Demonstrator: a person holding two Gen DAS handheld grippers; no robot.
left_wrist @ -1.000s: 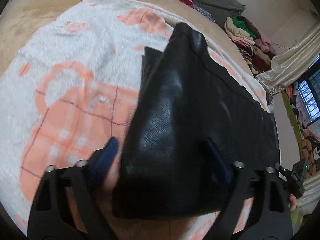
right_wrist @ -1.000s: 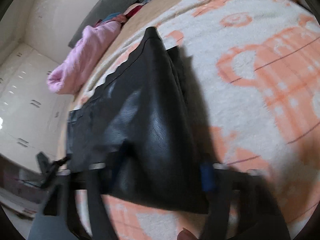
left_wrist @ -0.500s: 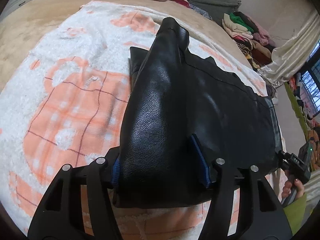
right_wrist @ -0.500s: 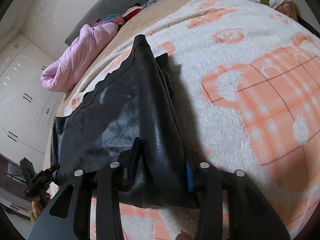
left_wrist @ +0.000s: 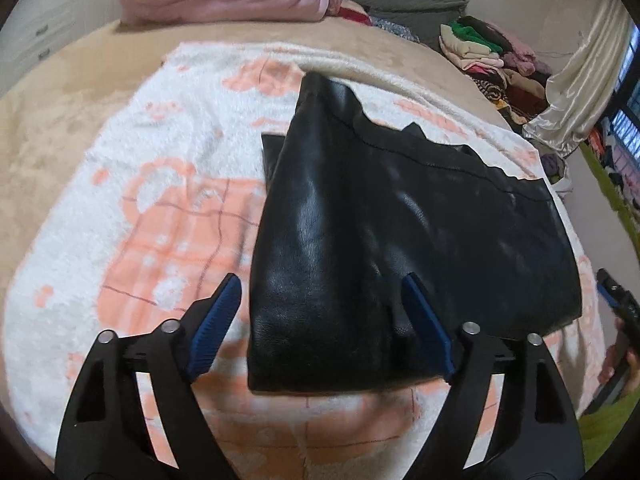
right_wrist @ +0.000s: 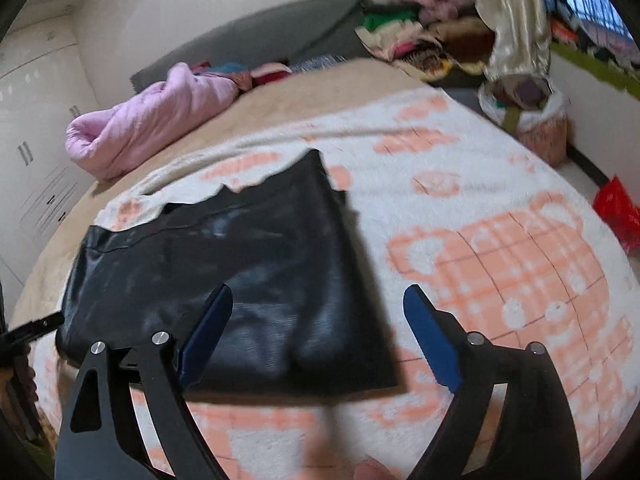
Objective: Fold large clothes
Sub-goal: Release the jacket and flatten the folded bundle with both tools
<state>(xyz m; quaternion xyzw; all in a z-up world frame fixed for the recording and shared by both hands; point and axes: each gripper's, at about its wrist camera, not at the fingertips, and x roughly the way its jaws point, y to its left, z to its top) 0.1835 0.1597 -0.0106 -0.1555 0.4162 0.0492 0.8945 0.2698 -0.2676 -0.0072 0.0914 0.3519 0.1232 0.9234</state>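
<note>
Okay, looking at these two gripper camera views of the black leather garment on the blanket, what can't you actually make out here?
- What kind of garment the black leather garment is: folded over itself in both views.
- Its near hem, right wrist view: motion blur.
- The clothes pile, left wrist view: too small to tell pieces apart.
- The right gripper, left wrist view: cut off by the frame edge.
- The blanket under the garment: covered.

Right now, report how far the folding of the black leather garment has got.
Done: the black leather garment lies doubled over on the white and orange fleece blanket. In hand: nothing; the left gripper and right gripper have just opened, pads clear. Left: any further fold, then moving it off.
</note>
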